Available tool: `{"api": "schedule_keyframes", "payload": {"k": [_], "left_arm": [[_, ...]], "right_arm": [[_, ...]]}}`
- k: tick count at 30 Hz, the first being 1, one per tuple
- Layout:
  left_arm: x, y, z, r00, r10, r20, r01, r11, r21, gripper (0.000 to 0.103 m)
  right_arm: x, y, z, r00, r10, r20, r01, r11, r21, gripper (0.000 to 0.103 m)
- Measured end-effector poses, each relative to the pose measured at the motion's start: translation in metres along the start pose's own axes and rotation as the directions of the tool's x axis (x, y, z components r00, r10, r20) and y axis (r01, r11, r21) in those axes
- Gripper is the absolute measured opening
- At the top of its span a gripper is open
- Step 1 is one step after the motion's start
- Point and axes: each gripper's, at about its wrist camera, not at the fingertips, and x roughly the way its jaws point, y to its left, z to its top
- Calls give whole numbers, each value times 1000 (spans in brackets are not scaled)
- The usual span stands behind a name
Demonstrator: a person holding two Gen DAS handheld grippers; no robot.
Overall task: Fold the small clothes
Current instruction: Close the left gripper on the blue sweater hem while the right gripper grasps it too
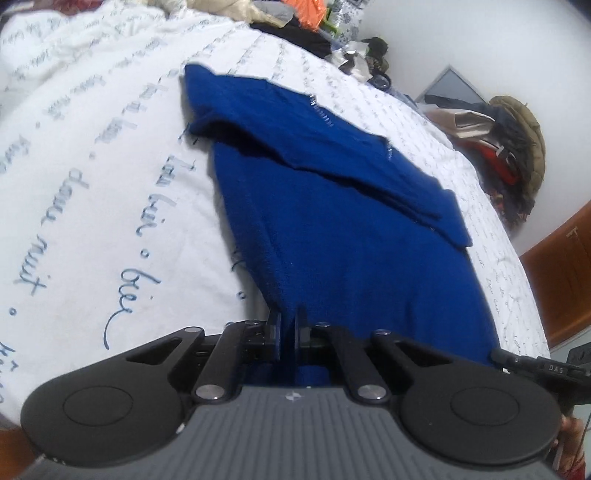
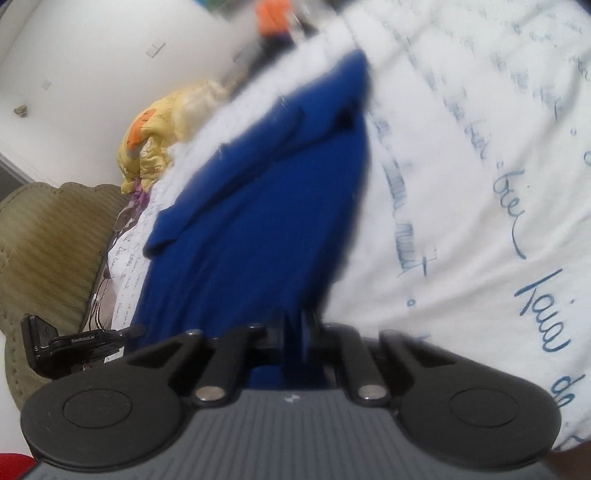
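Observation:
A royal-blue garment [image 1: 351, 229] lies spread on a white bedspread [image 1: 110, 184] printed with blue handwriting. Its far part is folded over itself, with a sleeve laid across. My left gripper [image 1: 289, 325] is shut on the garment's near hem at its left corner, and blue cloth runs between the jaws. In the right wrist view the same blue garment [image 2: 266, 221] stretches away, blurred. My right gripper [image 2: 295, 325] is shut on the hem at the other near corner. The other gripper's black body [image 2: 74, 347] shows at lower left.
Piled clothes, orange and dark, lie at the bed's far end [image 1: 295, 18]. A heap of jackets [image 1: 509, 140] sits at the right beside a wooden panel [image 1: 565, 273]. A yellow crumpled fabric [image 2: 162, 125] and an olive cushion [image 2: 48, 243] lie left of the bed.

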Motion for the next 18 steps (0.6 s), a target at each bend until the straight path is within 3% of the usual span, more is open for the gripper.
{"api": "schedule_keyframes", "payload": {"k": [7,9,13,17,18], "left_arm": [[-34,-36,43,993,-85,87,78,993,90,5],[-33,-48,58,991,-69,113,55,990,129,5],[-21,-64,87,984,-38,176,8,985,172,5],[6,-71,106,978,41,206,-81,978,190,6],[15,-73,107,976,70,205,-114,972,208,6]], "right_arm": [[-19,32,26,985,150,79,-147,988,-50,4],[-19,44,43,978,172,114,-162,983,-91,3],[-9,53,81,967,155,201,-127,981,-144,3],[12,48,110,968,72,242,-37,988,-148,3],[18,48,114,968,7,250,33,987,-158,5]]}}
